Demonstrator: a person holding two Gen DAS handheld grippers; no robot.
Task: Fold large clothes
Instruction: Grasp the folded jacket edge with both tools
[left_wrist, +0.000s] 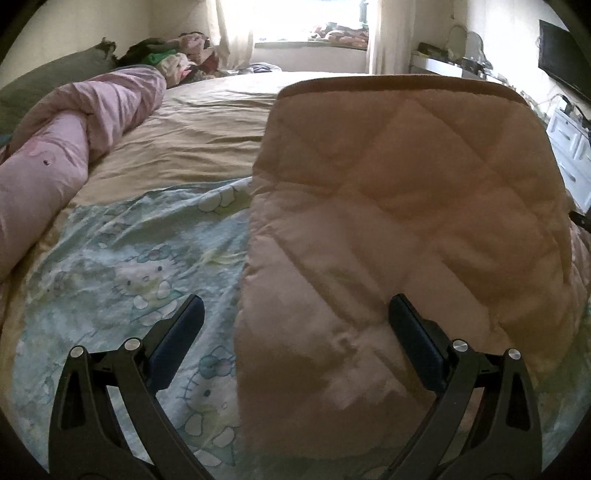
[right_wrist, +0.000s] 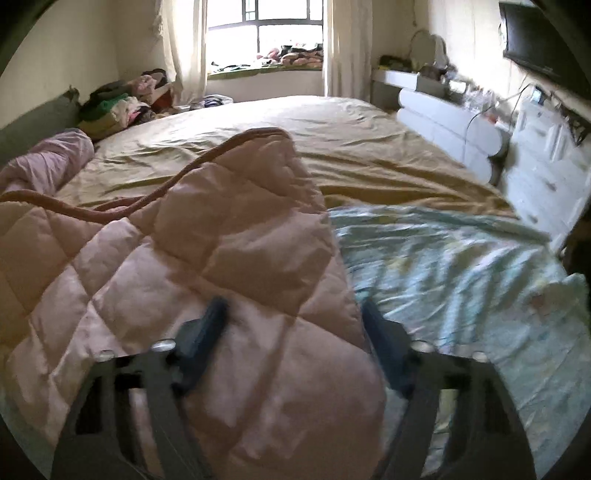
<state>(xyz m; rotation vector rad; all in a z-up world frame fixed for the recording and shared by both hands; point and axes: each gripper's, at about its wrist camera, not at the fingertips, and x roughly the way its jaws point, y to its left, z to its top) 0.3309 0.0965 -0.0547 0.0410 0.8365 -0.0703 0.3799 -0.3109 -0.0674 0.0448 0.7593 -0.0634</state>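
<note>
Bed (left_wrist: 207, 122): you face a wide mattress under a tan sheet, running away toward the window (right_wrist: 280, 22).
Cartoon sheet (left_wrist: 122, 266): a pale blue-green printed cloth covers the near part of the bed, lying under your quilt and both claws.
Quilted garment (left_wrist: 399, 206): the pink, diamond-stitched piece you are folding lies on the cartoon sheet, with its brown-trimmed edge at the far end. In the right wrist view it is bunched and raised, the trim curling across its top.
Pink duvet (left_wrist: 74, 129): it is rolled along the left side of the bed, well apart from the garment.
Left claw (left_wrist: 295, 325): your fingers stand wide apart, holding nothing; the garment's left edge runs between them.
Right claw (right_wrist: 293, 332): it is blurred but spread open, empty, and the garment's right edge lies between its fingers.
</note>
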